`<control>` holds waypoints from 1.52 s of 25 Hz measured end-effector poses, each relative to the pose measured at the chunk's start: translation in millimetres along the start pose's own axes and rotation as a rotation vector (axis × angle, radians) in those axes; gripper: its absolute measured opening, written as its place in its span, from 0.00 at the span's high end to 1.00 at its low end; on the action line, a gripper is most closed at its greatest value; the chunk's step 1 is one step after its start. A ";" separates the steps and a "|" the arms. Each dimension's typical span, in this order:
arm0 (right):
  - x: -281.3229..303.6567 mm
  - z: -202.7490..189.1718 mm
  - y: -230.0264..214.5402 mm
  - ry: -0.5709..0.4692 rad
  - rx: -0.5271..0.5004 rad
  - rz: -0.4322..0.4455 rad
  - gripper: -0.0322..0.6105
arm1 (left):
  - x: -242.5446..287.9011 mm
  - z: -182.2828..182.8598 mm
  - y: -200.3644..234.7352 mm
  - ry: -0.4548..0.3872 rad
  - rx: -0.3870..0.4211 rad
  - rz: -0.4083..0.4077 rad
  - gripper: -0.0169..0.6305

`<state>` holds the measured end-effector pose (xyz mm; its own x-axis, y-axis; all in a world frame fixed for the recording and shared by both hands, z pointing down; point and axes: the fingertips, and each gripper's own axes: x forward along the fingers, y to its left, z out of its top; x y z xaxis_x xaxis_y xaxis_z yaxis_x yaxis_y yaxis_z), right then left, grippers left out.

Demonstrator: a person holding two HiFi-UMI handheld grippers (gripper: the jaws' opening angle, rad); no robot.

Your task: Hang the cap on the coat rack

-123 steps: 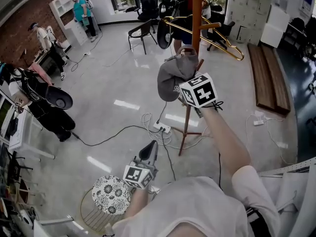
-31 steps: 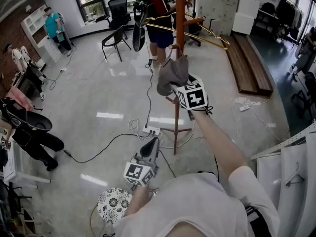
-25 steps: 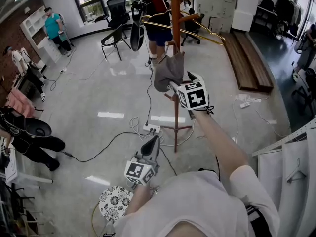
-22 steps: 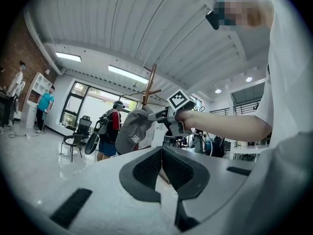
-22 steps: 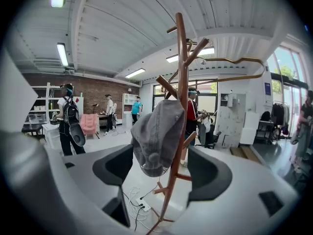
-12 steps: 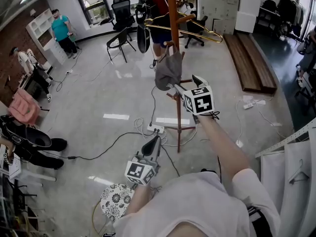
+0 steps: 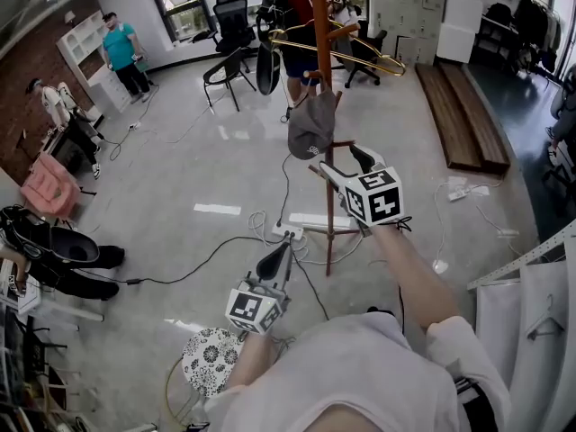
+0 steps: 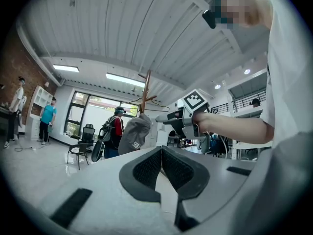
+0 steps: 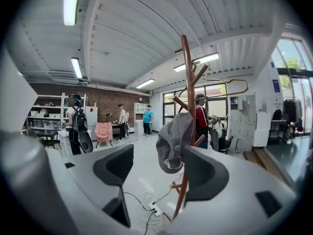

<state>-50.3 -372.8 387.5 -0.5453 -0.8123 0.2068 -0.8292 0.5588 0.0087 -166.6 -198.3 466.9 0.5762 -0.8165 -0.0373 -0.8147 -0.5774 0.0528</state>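
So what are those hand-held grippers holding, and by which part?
Nothing. The right hand-held gripper is open, the left hand-held gripper shut and empty; the cap hangs from the coat rack.

From my screen, the only lettering I find sits on the grey cap (image 9: 172,143). It is a short white word printed on the fabric, showing in the right gripper view and again, turned on its side, in the left gripper view. Its first letter looks like an S; the rest is too small for me to read. The marker cube (image 7: 252,309) on the left gripper (image 7: 277,259) and the one on the right gripper (image 7: 344,158) carry black-and-white square patterns, no letters or numbers. A small blue sign (image 9: 275,85) on the wall at the right of the right gripper view bears white print I cannot make out.
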 end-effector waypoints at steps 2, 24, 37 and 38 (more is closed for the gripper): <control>-4.6 2.1 8.1 -0.020 0.002 0.042 0.48 | -2.5 3.7 0.9 -0.002 0.005 0.003 0.96; -42.1 -2.3 46.6 -0.164 -0.039 0.210 0.93 | 2.9 9.8 14.9 -0.004 0.044 0.022 0.96; -71.6 -52.5 69.5 -0.155 -0.016 0.253 0.93 | 4.2 7.4 18.7 0.006 0.049 0.026 0.96; -72.2 -58.6 69.2 -0.145 -0.005 0.255 0.93 | 4.0 6.9 18.2 0.008 0.052 0.024 0.96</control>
<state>-61.2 -265.7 430.5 -0.7479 -0.6610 0.0610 -0.6630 0.7483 -0.0208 -179.5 -212.1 460.8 0.5571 -0.8299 -0.0285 -0.8302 -0.5574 0.0019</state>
